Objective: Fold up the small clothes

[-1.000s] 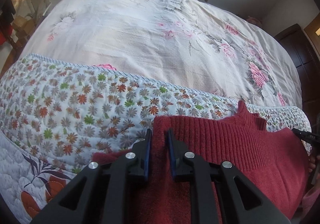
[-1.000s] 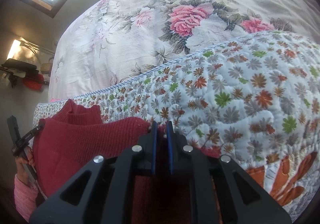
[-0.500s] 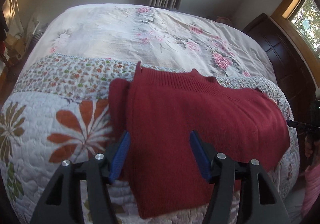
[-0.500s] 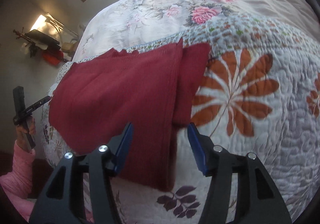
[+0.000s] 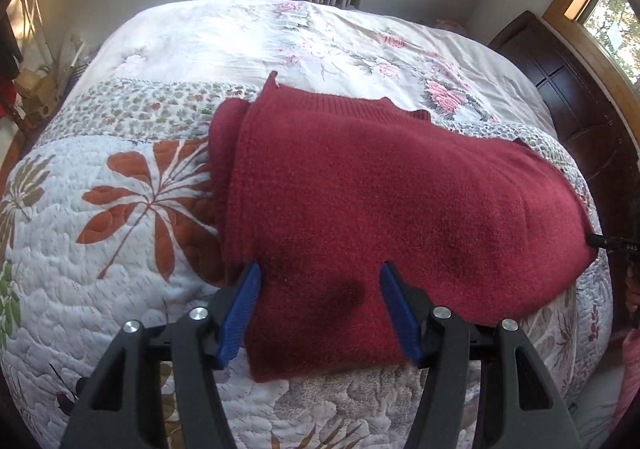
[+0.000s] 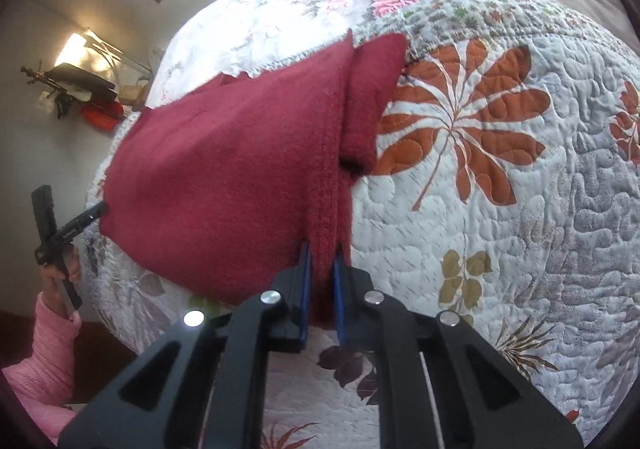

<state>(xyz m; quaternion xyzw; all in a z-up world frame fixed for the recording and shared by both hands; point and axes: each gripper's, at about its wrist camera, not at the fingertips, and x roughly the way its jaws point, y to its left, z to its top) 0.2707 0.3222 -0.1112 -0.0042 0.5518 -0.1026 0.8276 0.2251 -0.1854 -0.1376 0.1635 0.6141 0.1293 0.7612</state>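
While left tongs [image 5: 320, 281] gape, right tongs [image 6: 321, 269] clench the fuzzy red sweater's [image 6: 224, 169] ribbed folded edge.

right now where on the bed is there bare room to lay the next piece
Free: the quilt to the right of the red sweater, around the orange leaf print, and the floral bedspread beyond the collar. Crowded: the near edge, where the right tongs pinch the fold and the left tongs hover open.

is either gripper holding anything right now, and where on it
The right gripper pinches the red sweater at its folded side edge, near the hem. The left gripper is open, holding nothing.
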